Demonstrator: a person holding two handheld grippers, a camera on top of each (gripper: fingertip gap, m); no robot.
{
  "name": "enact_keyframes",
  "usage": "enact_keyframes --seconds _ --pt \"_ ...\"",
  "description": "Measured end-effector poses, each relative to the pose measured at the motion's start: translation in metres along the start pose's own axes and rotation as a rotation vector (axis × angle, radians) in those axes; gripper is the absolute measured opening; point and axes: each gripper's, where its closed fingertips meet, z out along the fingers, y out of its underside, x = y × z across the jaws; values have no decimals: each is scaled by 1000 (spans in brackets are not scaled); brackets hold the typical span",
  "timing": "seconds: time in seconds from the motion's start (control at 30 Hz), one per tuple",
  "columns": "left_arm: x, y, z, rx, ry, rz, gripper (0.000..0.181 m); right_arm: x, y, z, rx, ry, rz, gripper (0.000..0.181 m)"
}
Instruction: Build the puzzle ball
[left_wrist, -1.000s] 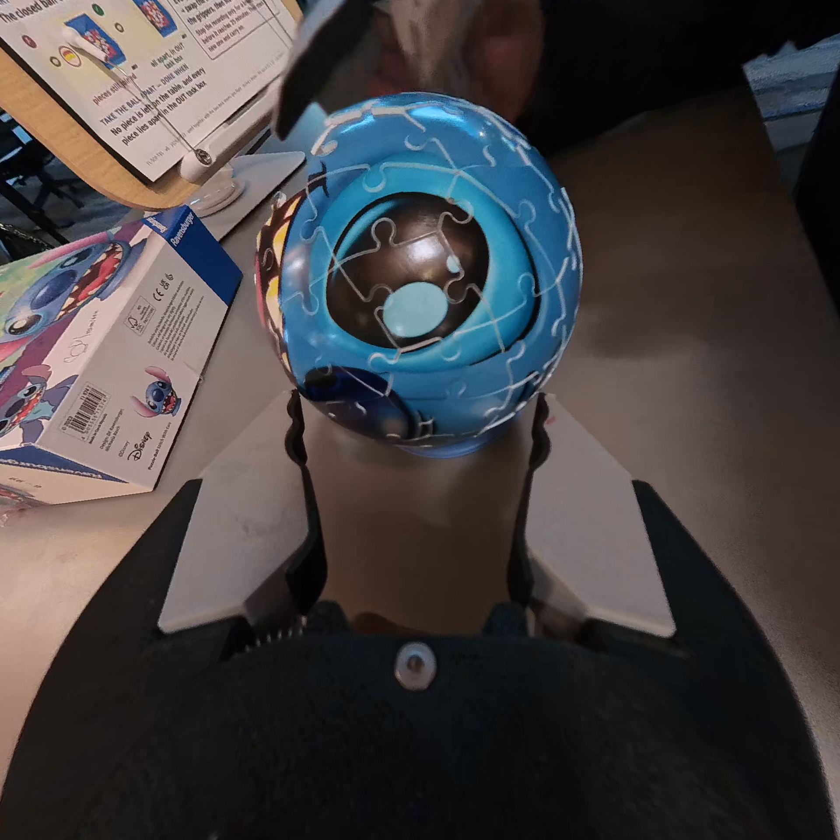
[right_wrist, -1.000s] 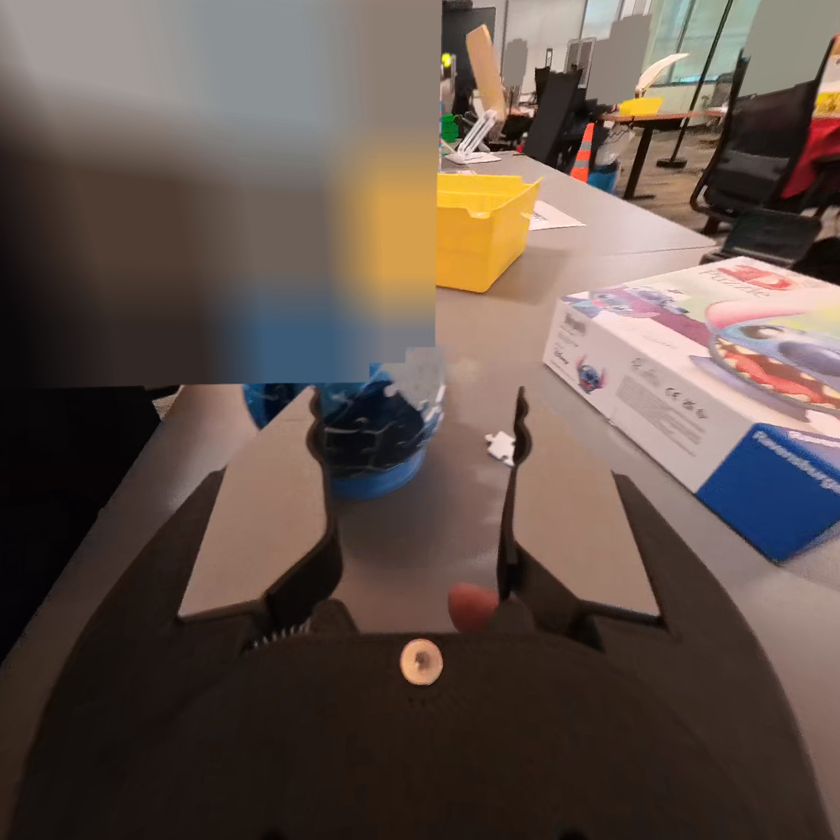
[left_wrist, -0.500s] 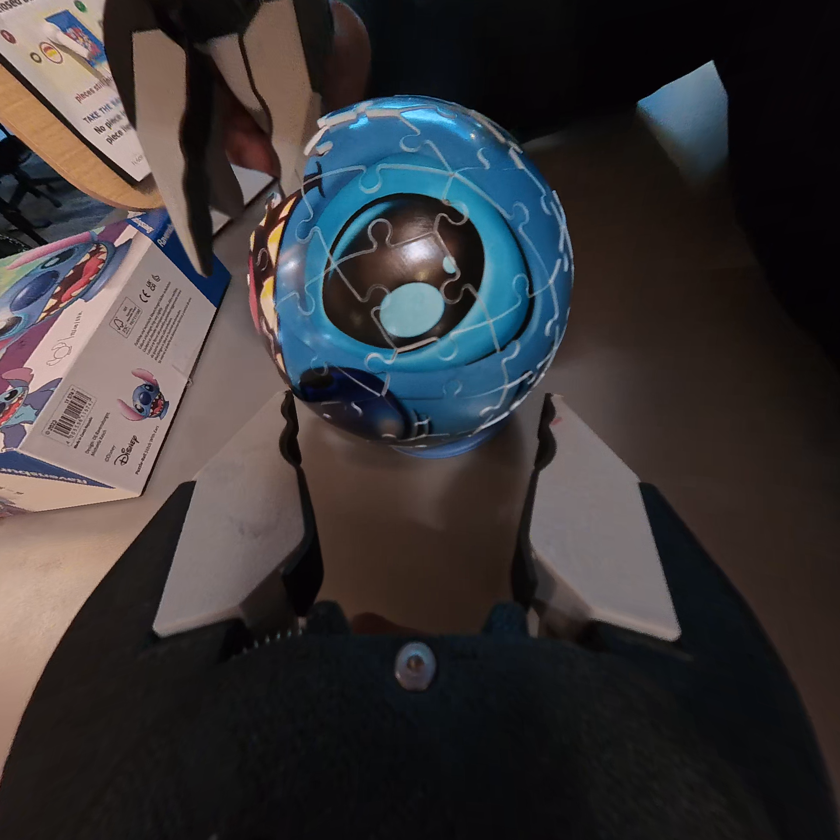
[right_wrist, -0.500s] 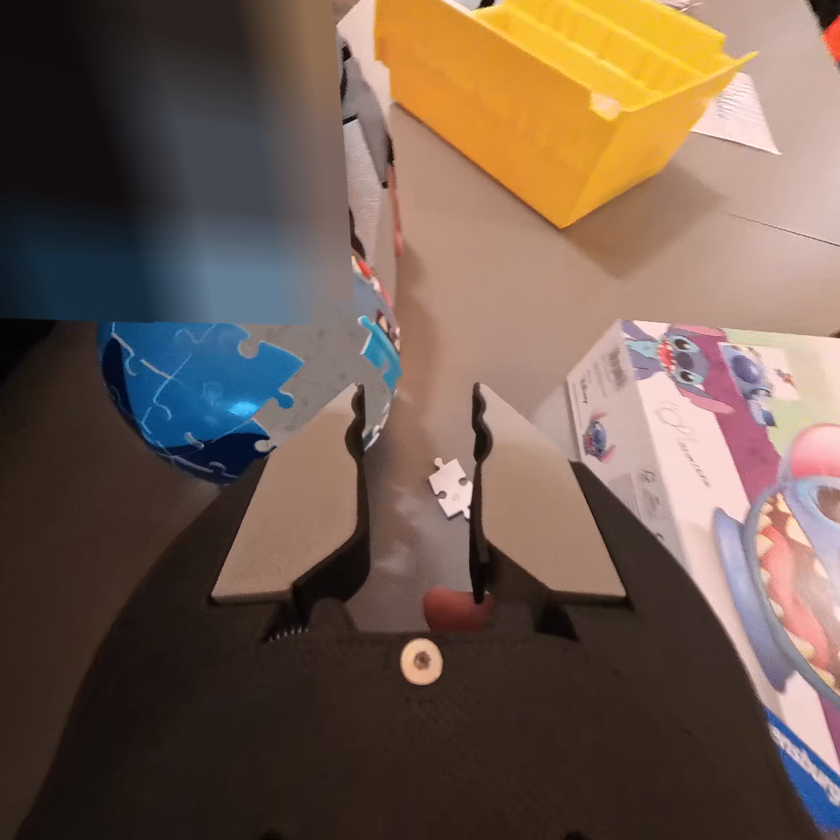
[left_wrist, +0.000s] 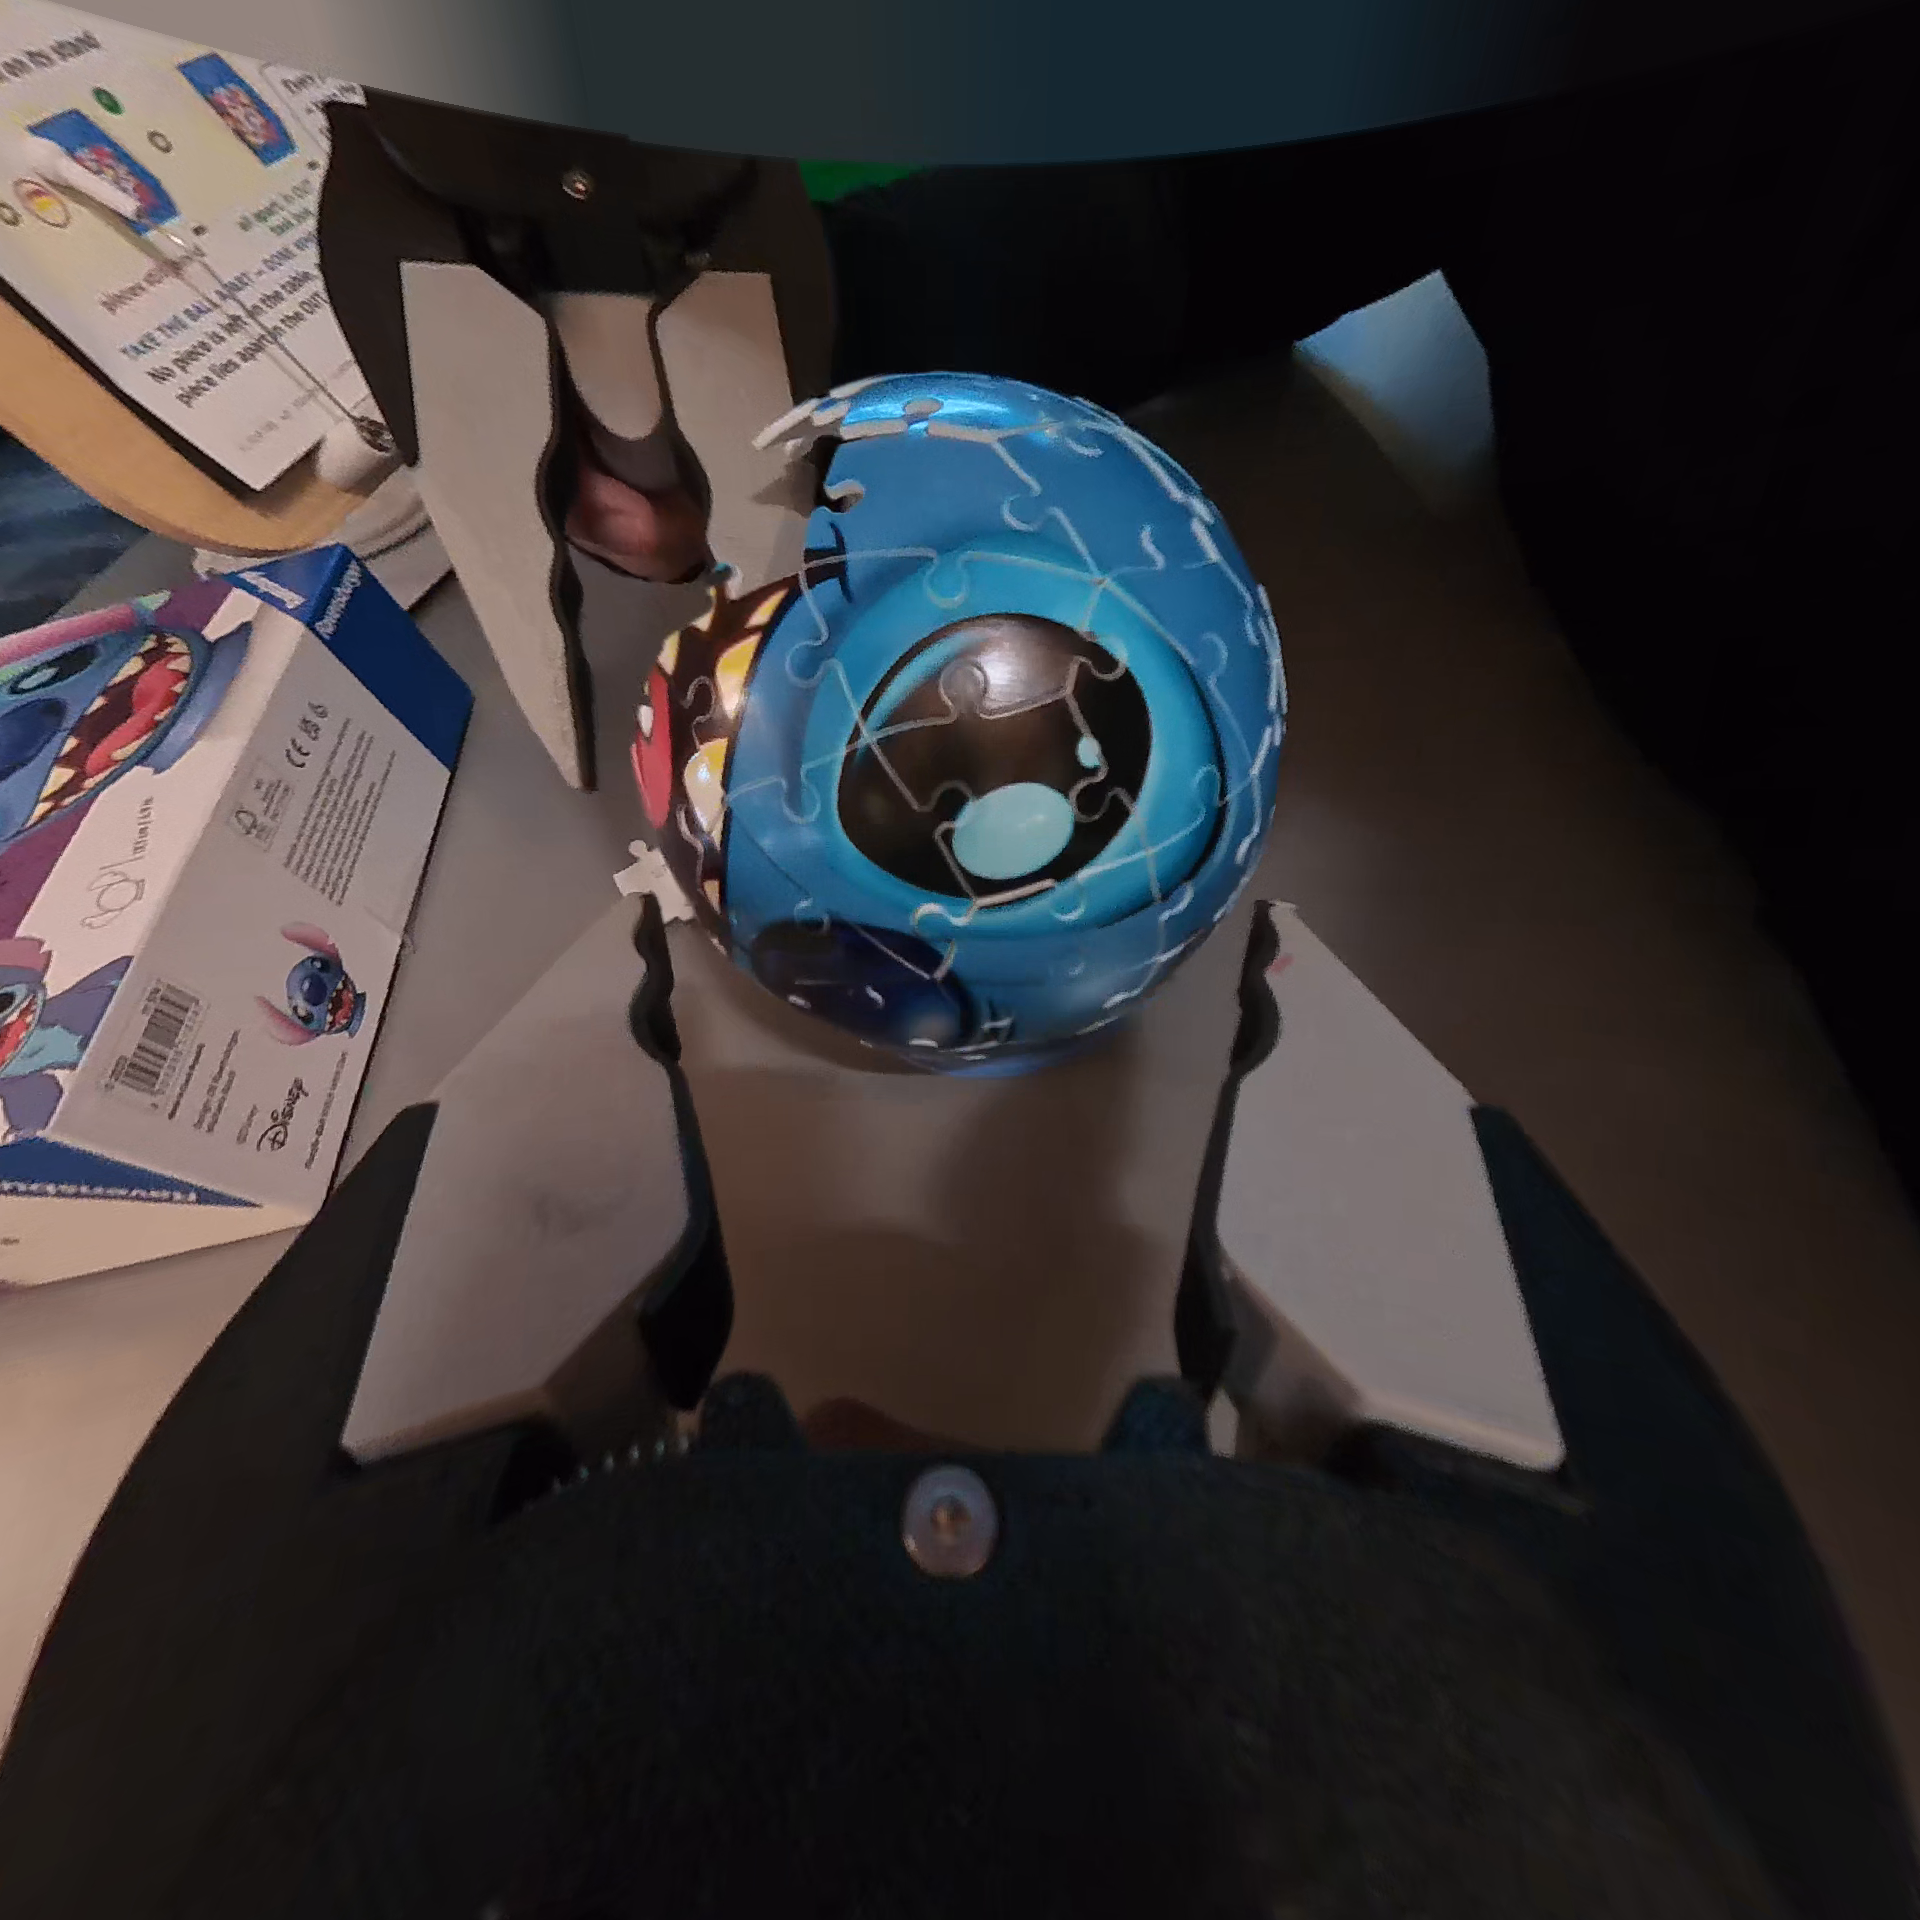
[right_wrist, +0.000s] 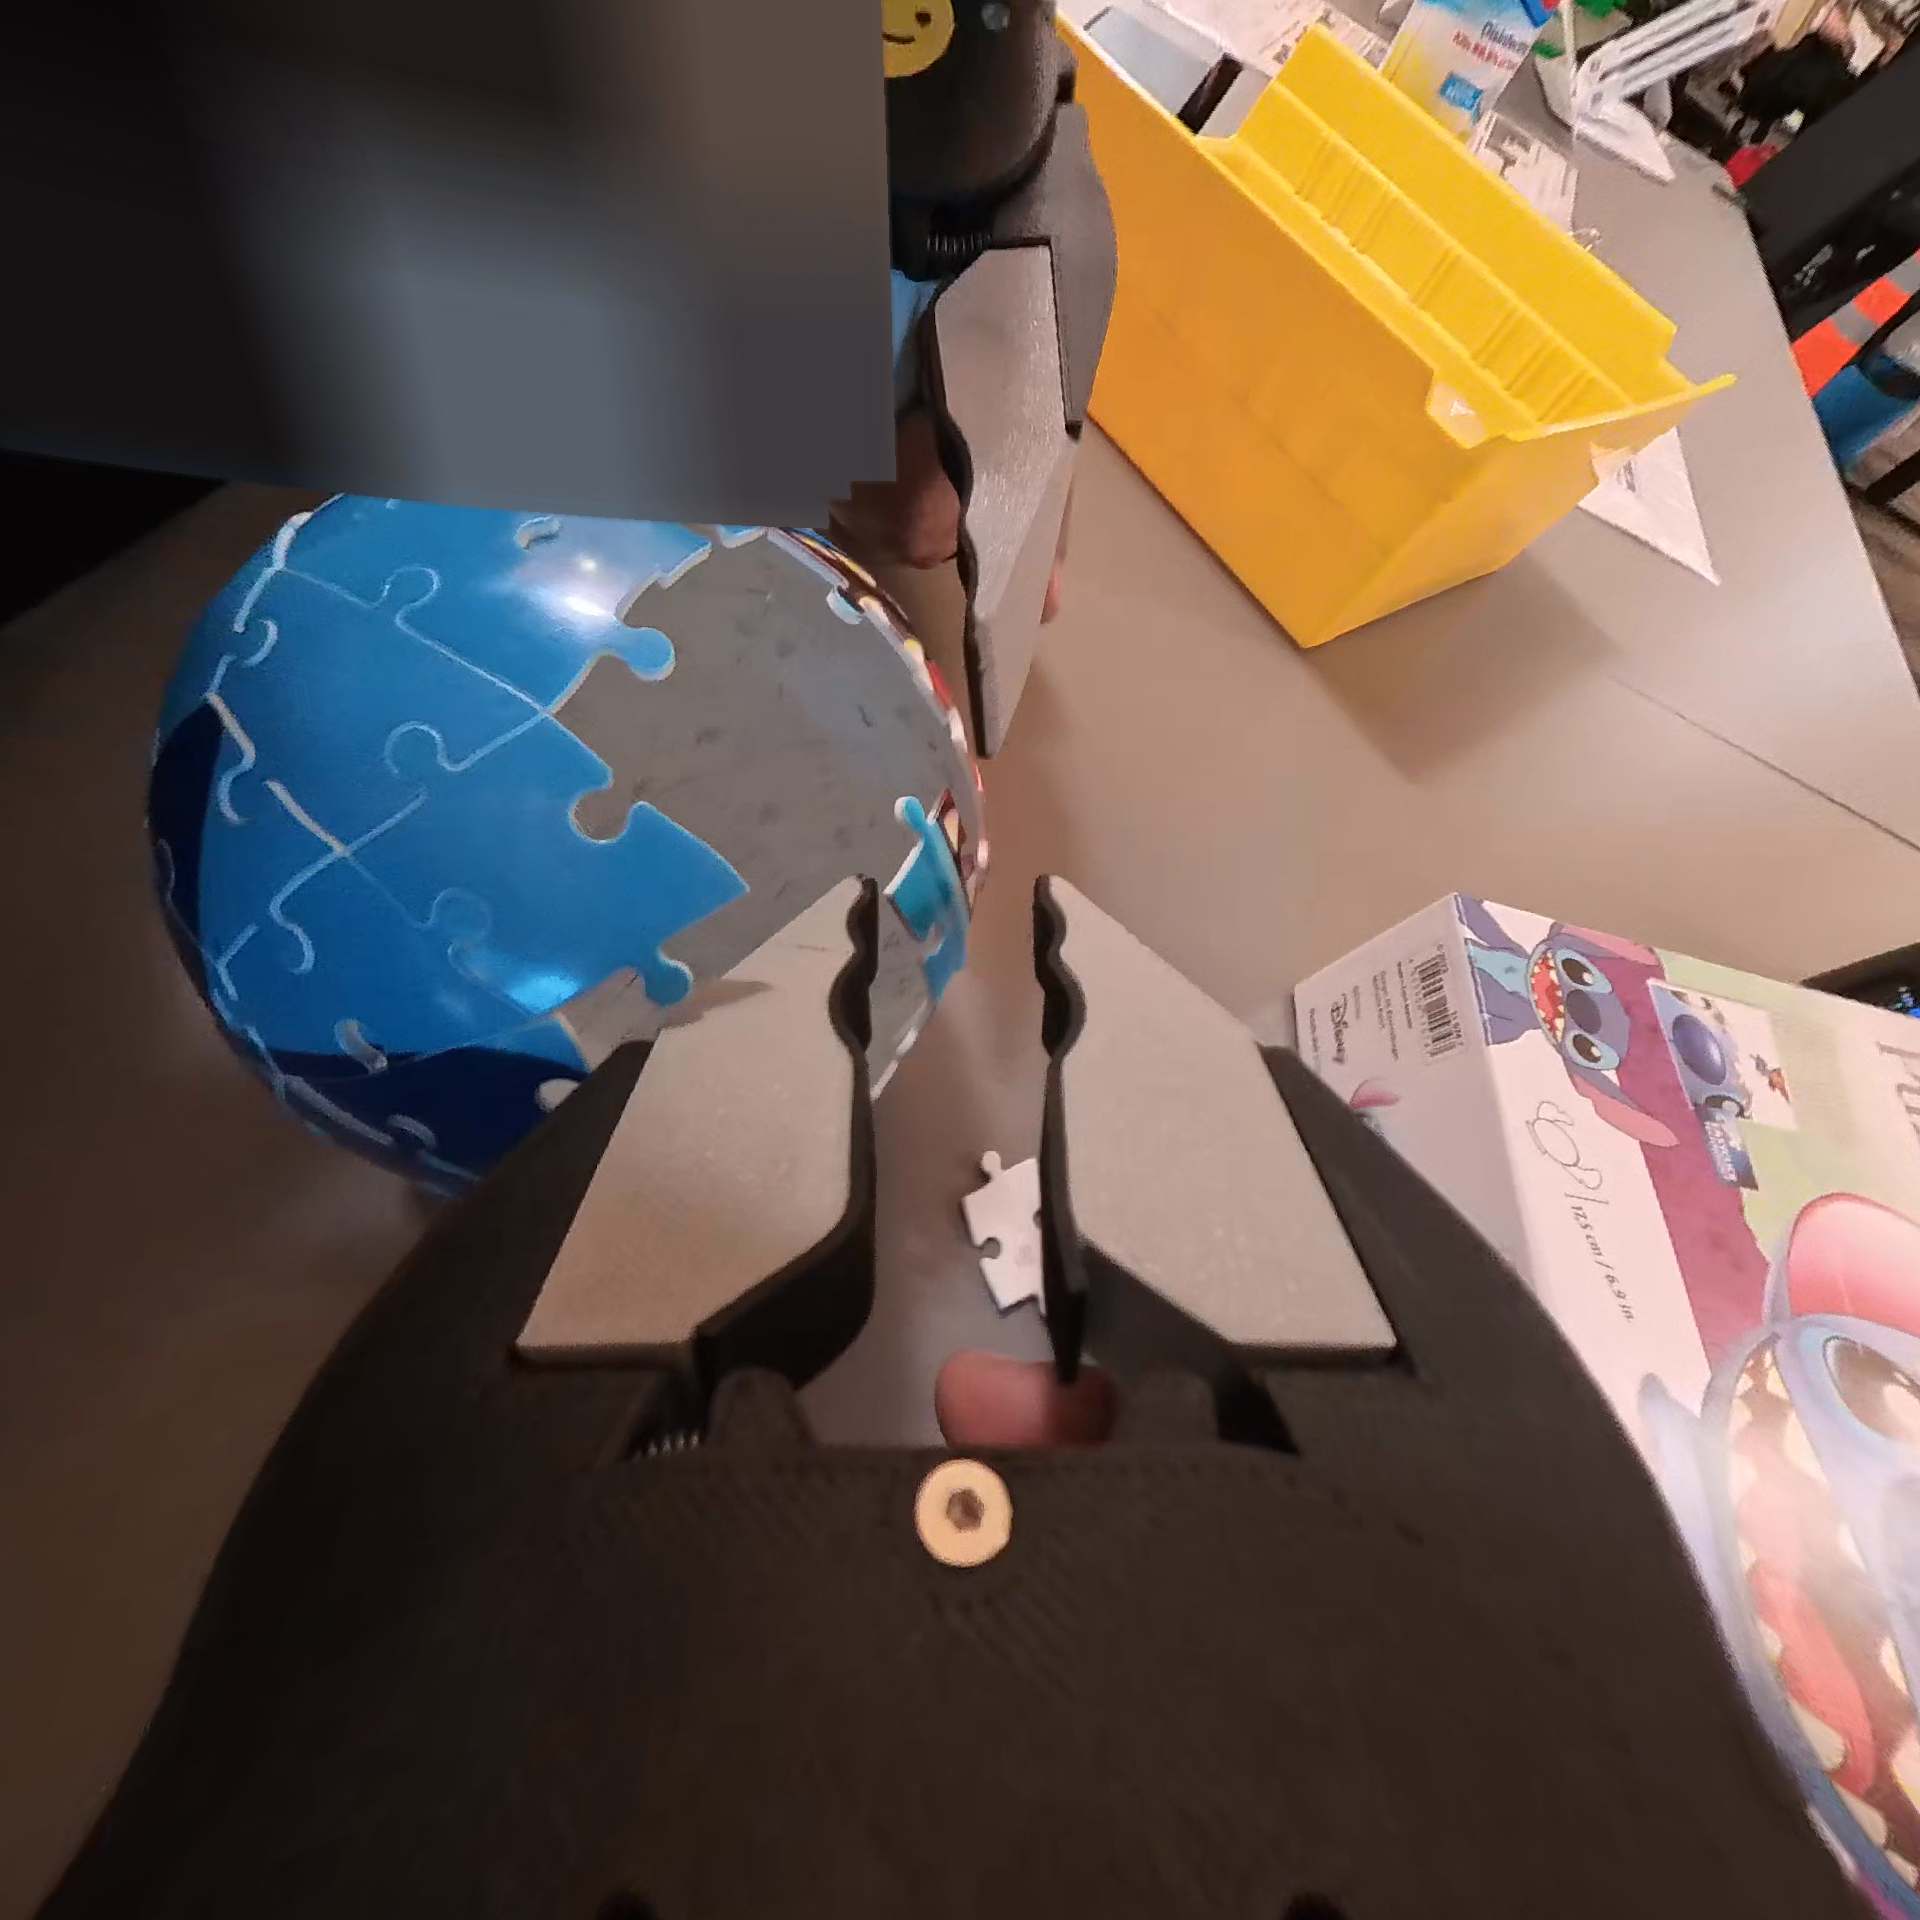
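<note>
Over the last second the right gripper (right_wrist: 954, 914) has been swung down from a level look across the table to a steep one, and its jaws have been narrowed but not closed, nothing being held between them; the loose white puzzle piece (right_wrist: 1006, 1226) is now seen lying face down on the grey table (right_wrist: 1299, 727) between them, against the inner edge of the right finger. The left gripper (left_wrist: 951, 925) has been kept wide open and empty, just short of the puzzle ball (left_wrist: 977, 727). The ball stands on the table on a blue ring, mostly covered in blue pieces, though a bare grey patch of the inner shell (right_wrist: 769, 727) is left on the side facing the right gripper. A pick of the loose piece is judged to be in preparation, with more pieces wanted. Printed writing, a barcode and maker's marks are carried by the puzzle box (right_wrist: 1621, 1143); an instruction sheet (left_wrist: 156, 239) stands behind, and a yellow bin (right_wrist: 1351, 343) beyond.
</note>
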Motion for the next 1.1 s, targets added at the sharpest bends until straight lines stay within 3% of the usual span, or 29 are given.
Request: enact_keyframes --seconds 0.43,1.1 --pt "-1 1 12 -40 54 23 111 0 -3 2 54 70 -133 9" --pt "-1 0 14 -44 62 29 113 2 -7 -1 117 61 -71 3"
